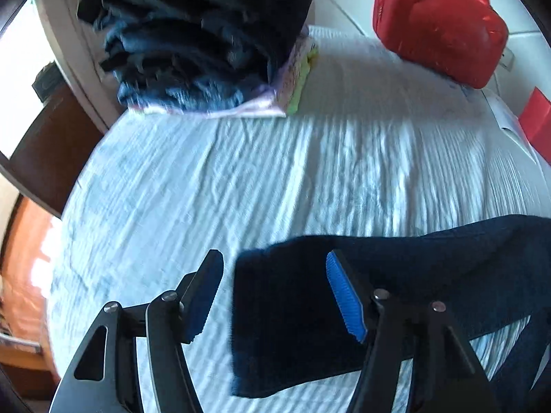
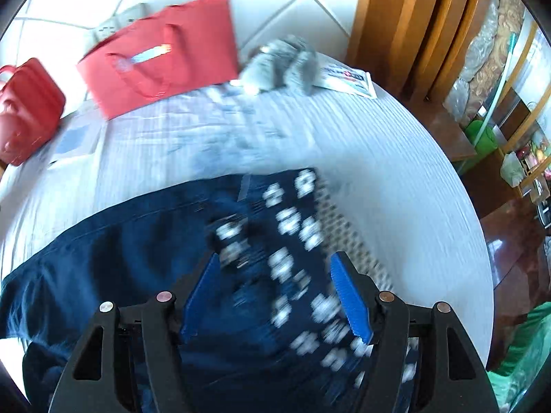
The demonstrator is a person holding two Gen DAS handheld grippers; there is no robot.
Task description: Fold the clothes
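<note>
Left wrist view: left gripper (image 1: pixel 275 296) is seen with jaws spread wide, nothing clamped. The left pad (image 1: pixel 203 301) sits over bare sheet; the ribbed blue right pad (image 1: pixel 344 296) overlaps the edge of a dark navy garment (image 1: pixel 396 275), contact cannot be confirmed. The garment is laid flat at lower right of frame, soft knit, squared-off end at lower centre. The bed (image 1: pixel 241 179) is covered with a pale, crinkled, ridged sheet. A stack of folded dark blue clothes (image 1: pixel 193 38) is seen upper left, on a lilac and green folded cloth (image 1: pixel 292 82). A red hard-shell case (image 1: pixel 437 24) with handle is at upper right.

Right wrist view: right gripper (image 2: pixel 275 296) is likewise well open, nothing gripped; blurred navy fabric with white flower print (image 2: pixel 292 227) lies between and below the pads. Plain navy cloth (image 2: pixel 120 251) extends to lower left. A white waffle-textured strip (image 2: pixel 347 227) is seen along the print's right edge. Red case (image 2: pixel 24 110) at left edge, flat red tote bag (image 2: pixel 162 55) upper left, grey fuzzy item (image 2: pixel 282 65) upper centre, printed paper (image 2: pixel 347 77) beside it. Wooden furniture (image 2: pixel 406 24) stands upper right.
</note>
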